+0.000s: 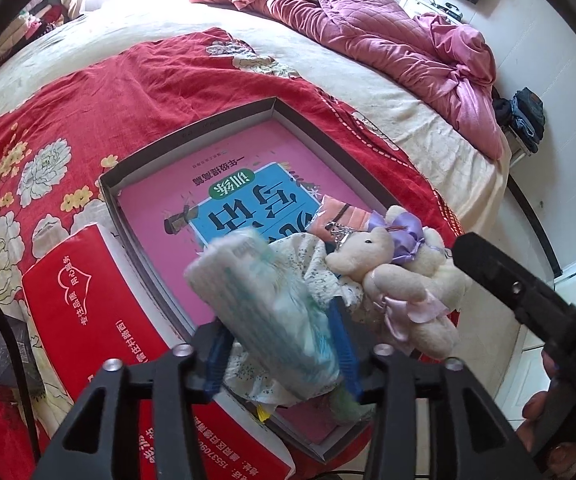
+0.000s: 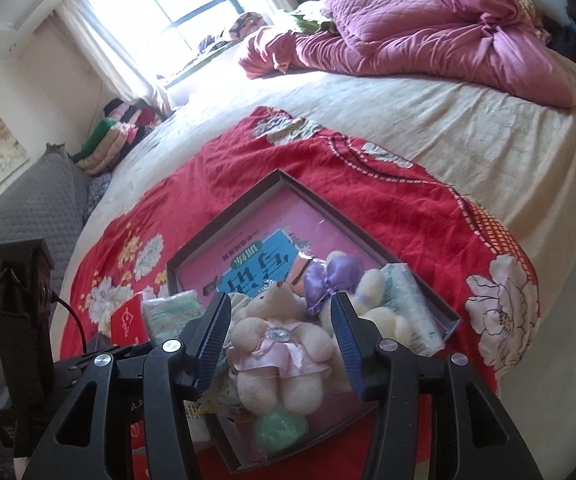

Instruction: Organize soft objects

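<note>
Plush bear [image 2: 276, 344], fuzzy cream, between spread right gripper [image 2: 280, 302] jaws; crinkly tissue pack [image 1: 256, 288] between parted left gripper [image 1: 278, 318] jaws.

Both wrist views close above shared box [image 1: 192, 128].

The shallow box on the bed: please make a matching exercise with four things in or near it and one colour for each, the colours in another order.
Things:
1. book cover on the floor of the shallow box
2. bow on the plush bear
3. flat carton beside the box
4. quilt at the far end of the bed

Colours:
A. red with white print
B. dusty rose, quilted
C. lilac
D. bright pink with a blue panel

Pairs: 1-D, 2-C, 3-A, 4-B
</note>
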A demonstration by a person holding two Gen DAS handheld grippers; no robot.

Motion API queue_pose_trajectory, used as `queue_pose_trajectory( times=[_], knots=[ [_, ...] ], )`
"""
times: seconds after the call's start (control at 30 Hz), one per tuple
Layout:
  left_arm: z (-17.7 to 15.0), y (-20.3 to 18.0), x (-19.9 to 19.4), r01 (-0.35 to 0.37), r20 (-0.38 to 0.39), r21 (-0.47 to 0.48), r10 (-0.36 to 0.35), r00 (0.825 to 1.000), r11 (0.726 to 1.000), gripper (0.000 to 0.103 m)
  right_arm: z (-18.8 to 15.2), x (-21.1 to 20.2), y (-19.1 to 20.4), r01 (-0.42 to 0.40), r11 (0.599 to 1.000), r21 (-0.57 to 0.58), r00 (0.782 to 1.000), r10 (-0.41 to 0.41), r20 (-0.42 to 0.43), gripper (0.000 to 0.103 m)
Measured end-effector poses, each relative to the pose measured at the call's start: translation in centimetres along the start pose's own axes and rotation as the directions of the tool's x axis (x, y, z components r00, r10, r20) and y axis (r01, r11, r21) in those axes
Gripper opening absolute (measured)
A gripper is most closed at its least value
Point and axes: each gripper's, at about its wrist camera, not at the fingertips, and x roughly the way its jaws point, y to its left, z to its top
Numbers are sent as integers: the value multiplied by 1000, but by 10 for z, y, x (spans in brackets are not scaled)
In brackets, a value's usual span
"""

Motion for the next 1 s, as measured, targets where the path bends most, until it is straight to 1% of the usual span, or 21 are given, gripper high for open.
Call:
queue_pose_trajectory(
  times=[0.1,0.23,0.27,0.3,0.37,0.47,0.6,0.67,0.77,0.83,1.0],
  knots=[
    [1,0,-2,-30,8,2,30,1000,1000,53,1,-6,-2,-2,1000,4,1000,2,7,54],
    [1,1,-6,-39,14,4,39,999,999,56,2,-7,0,-4,1000,-2,1000,4,11,54],
    [1,1,-7,-44,15,5,44,999,999,59,2,-8,0,-3,1000,-3,1000,3,11,54],
    [1,1,-8,-47,16,6,47,999,999,65,2,-9,1,-2,1000,-4,1000,2,12,54],
    [0,2,-11,-47,20,4,47,999,999,70,1,-10,1,-1,1000,-9,1000,1,11,54],
    [-1,5,-15,-51,25,-2,51,998,999,70,-1,-13,4,16,1000,-25,1000,-16,9,55],
    [-7,9,-20,-53,25,-9,54,998,999,71,-6,-18,6,44,998,-55,999,-43,8,60],
    [-10,12,-23,-55,30,-14,55,998,998,72,-8,-20,7,58,996,-64,998,-58,7,60],
    [-15,13,-29,-62,37,-12,62,997,998,75,-12,-24,7,70,995,-75,998,-70,8,61],
    [-19,13,-35,-68,44,-11,69,997,998,77,-15,-28,8,81,993,-82,997,-80,12,67],
    [-26,12,-46,-74,58,-15,75,995,997,77,-22,-35,13,109,989,-103,994,-107,20,70]
  ],
)
